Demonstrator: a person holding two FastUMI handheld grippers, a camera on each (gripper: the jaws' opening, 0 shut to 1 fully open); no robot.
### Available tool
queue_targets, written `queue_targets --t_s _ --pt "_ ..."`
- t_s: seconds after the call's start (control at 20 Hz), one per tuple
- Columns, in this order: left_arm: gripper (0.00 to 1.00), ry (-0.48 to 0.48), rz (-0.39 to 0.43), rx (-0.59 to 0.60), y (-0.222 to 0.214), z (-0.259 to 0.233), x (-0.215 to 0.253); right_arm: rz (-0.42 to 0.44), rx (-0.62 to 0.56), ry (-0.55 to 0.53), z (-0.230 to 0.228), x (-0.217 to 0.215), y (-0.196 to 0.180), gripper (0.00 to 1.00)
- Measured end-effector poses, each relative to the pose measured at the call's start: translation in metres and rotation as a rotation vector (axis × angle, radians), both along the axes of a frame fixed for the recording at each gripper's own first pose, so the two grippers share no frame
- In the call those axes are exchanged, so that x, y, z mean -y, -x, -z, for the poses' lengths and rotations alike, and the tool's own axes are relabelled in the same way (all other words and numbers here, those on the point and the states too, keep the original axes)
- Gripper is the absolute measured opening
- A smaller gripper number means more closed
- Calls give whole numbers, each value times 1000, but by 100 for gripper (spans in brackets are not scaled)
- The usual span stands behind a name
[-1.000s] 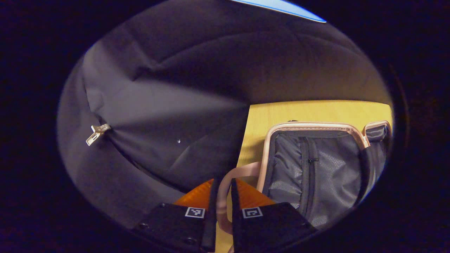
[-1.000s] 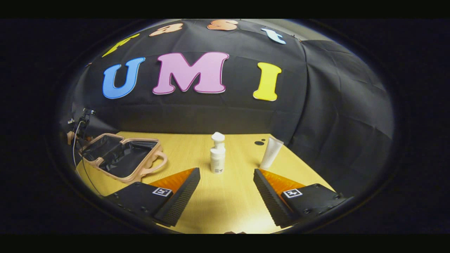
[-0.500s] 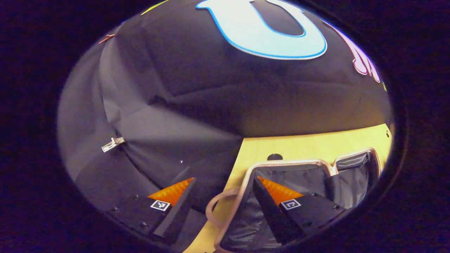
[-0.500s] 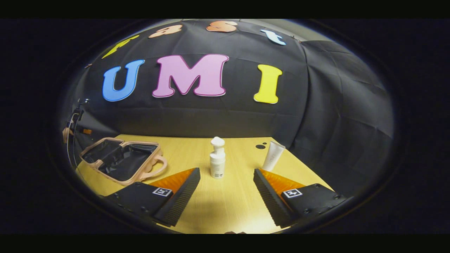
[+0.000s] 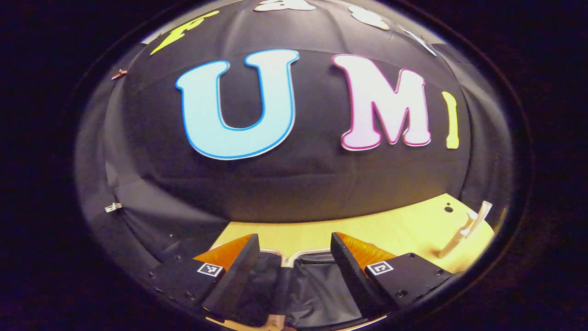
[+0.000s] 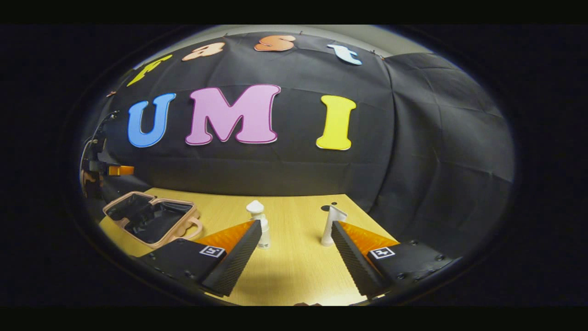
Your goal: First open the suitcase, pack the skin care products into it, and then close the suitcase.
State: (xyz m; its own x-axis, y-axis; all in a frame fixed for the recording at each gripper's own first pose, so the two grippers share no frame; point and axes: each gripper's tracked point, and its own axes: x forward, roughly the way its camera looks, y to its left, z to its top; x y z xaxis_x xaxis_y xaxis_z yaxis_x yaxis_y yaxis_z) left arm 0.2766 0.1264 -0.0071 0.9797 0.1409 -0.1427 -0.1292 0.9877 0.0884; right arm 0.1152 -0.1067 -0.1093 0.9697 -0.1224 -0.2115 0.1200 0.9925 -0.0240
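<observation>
The pink suitcase [image 6: 151, 219] lies open on the table at the left of the right gripper view, dark lining up, its handle toward me. In the left gripper view its rim and lining [image 5: 301, 280] sit right under my open left gripper [image 5: 292, 239], which holds nothing. A white pump bottle [image 6: 257, 219] and a white tube [image 6: 329, 224] stand upright just beyond my open right gripper [image 6: 296, 225], the bottle partly behind the left fingertip. The left gripper [image 6: 117, 171] hangs above the suitcase's far side. The pale tube [image 5: 457, 236] appears stretched at the right edge.
The wooden table [image 6: 294, 257] ends at the black cloth wall behind and on the right. A small dark hole [image 6: 327, 208] marks the tabletop behind the tube. A hand [image 6: 86, 178] holds the far gripper at the left edge.
My left gripper let go of the suitcase handle, opened, and swung up and right over the suitcase. The right gripper's view shifted, so bottle and tube now sit lower, between its fingertips.
</observation>
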Motion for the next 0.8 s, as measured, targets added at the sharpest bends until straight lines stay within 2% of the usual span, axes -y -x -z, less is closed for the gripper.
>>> queue_targets --t_s 0.15,0.25,0.4,0.5,0.65,0.8 --pt "98 12 130 45 -9 20 89 -11 -17 0 8 13 -4 98" --pt "98 21 228 15 -13 50 147 -15 -19 7 12 20 -6 98" --pt "98 45 323 -33 -13 87 216 -16 -24 13 17 31 -11 98" --pt "98 46 386 -69 -15 114 250 -15 -34 6 22 38 -12 100" --pt "98 34 479 -111 -25 151 294 -1 -46 -10 31 54 -9 98" --pt "98 8 533 -144 -47 178 329 25 -49 -25 45 66 -2 98"
